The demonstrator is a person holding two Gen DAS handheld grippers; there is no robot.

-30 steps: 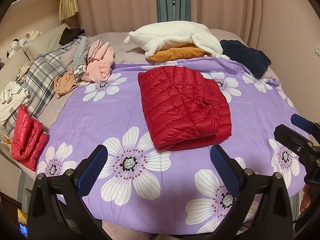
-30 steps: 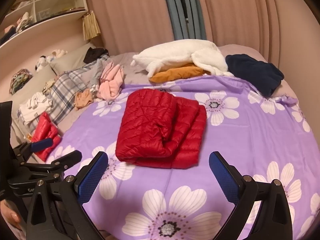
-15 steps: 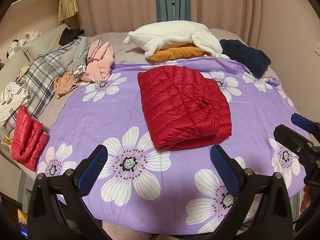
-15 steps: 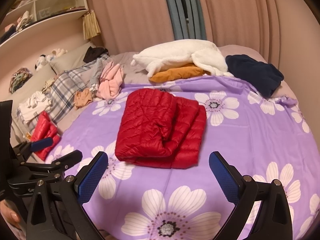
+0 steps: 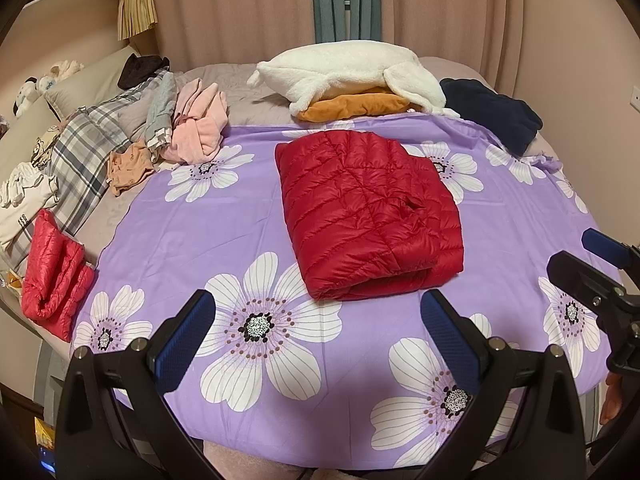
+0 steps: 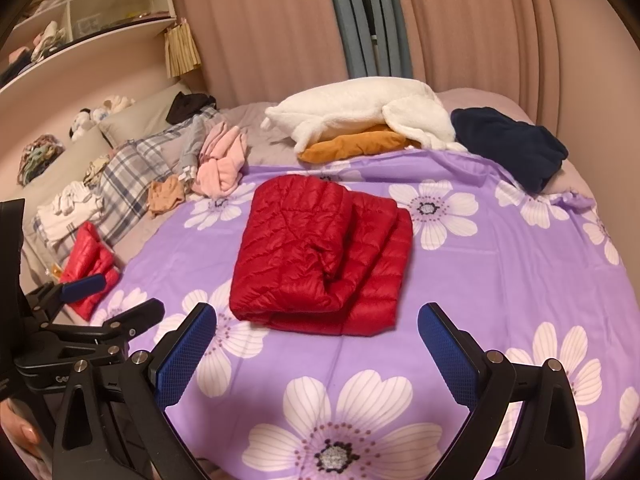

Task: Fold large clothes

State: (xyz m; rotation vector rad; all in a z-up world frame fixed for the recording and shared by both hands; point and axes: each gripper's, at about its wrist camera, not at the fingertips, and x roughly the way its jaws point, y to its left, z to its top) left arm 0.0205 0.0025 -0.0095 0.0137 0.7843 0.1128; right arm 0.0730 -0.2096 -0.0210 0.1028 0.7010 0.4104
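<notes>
A red quilted down jacket (image 5: 366, 210) lies folded into a compact rectangle in the middle of the purple flowered sheet (image 5: 208, 240); it also shows in the right wrist view (image 6: 320, 254). My left gripper (image 5: 318, 342) is open and empty, hovering near the bed's front edge, short of the jacket. My right gripper (image 6: 318, 354) is open and empty, also held back from the jacket's near edge. Each gripper shows at the side of the other's view.
A white fleece (image 5: 352, 70) over an orange garment (image 5: 354, 106) and a navy garment (image 5: 492, 114) lie at the far edge. Pink clothes (image 5: 198, 128), a plaid blanket (image 5: 80, 152) and another folded red jacket (image 5: 52, 276) lie at the left. Curtains hang behind the bed.
</notes>
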